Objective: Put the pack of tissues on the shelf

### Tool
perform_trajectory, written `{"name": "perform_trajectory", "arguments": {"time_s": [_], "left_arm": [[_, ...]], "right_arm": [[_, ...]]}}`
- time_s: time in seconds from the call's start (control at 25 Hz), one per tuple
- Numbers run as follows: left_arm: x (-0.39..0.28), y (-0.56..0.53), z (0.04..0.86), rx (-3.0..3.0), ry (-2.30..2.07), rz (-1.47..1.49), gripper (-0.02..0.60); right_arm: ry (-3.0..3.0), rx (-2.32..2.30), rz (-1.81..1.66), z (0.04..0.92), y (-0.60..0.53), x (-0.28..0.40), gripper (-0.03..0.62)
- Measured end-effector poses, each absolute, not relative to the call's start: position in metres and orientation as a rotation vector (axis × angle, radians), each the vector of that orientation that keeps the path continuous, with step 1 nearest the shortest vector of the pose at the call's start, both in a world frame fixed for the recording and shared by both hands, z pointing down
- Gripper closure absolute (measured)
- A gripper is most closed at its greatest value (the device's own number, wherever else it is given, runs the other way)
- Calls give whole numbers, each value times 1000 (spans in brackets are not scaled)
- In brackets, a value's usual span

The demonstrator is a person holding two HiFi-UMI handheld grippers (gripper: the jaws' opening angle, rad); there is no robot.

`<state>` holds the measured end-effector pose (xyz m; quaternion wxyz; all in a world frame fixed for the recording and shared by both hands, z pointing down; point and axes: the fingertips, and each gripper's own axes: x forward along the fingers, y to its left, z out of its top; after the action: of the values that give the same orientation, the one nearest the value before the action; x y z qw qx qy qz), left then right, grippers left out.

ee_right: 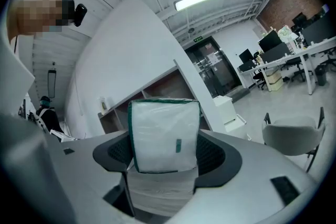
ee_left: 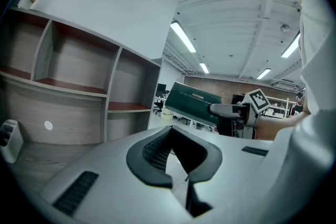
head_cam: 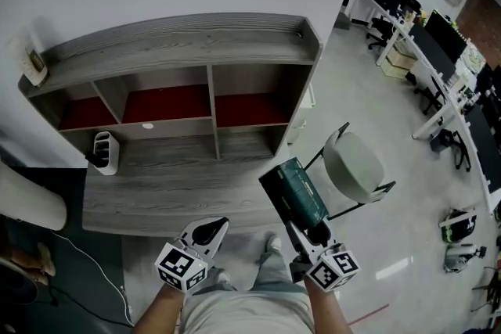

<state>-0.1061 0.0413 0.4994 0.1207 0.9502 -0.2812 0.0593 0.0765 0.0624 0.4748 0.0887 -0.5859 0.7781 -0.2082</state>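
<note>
**A:** What stands before you in this office?

**B:** The grey shelf (head_cam: 180, 47) against the white wall, with three red-lined compartments in its upper row. The bench (head_cam: 156, 199) runs out below them toward you. A pale round chair (head_cam: 354, 167) sits on the floor off the bench's right edge.

**A:** And the pack of tissues (head_cam: 293, 190)?

**B:** It is dark green along its side and clear-white on its end. It hangs in the air at the bench's front right corner, between bench and chair, and in no compartment. Your right gripper (head_cam: 311, 229) has it by the near end, jaws spread wide and pressed on both sides of it.

**A:** And on your left?

**B:** Your left gripper (head_cam: 213, 227) hovers at the bench's front edge, jaws drawn together on nothing. A white holder (head_cam: 106, 152) stands at the bench's left edge.
</note>
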Motion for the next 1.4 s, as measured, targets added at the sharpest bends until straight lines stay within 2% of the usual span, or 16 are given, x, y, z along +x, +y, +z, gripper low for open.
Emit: {"name": "perform_trajectory", "arguments": {"time_s": [0.44,0.8,1.4], "left_arm": [[-45,-51,488,2647,-1137,184,566],[-17,-67,491,2523,-1366,200,566],[-46,-65,490,2436,-1496,195,566]], "right_arm": [[2566,-1486,-710,484,-66,122,232],[2710,-1249,-807,495,-114,128,233],[2781,-1244,-795,497,-160,83,232]]}}
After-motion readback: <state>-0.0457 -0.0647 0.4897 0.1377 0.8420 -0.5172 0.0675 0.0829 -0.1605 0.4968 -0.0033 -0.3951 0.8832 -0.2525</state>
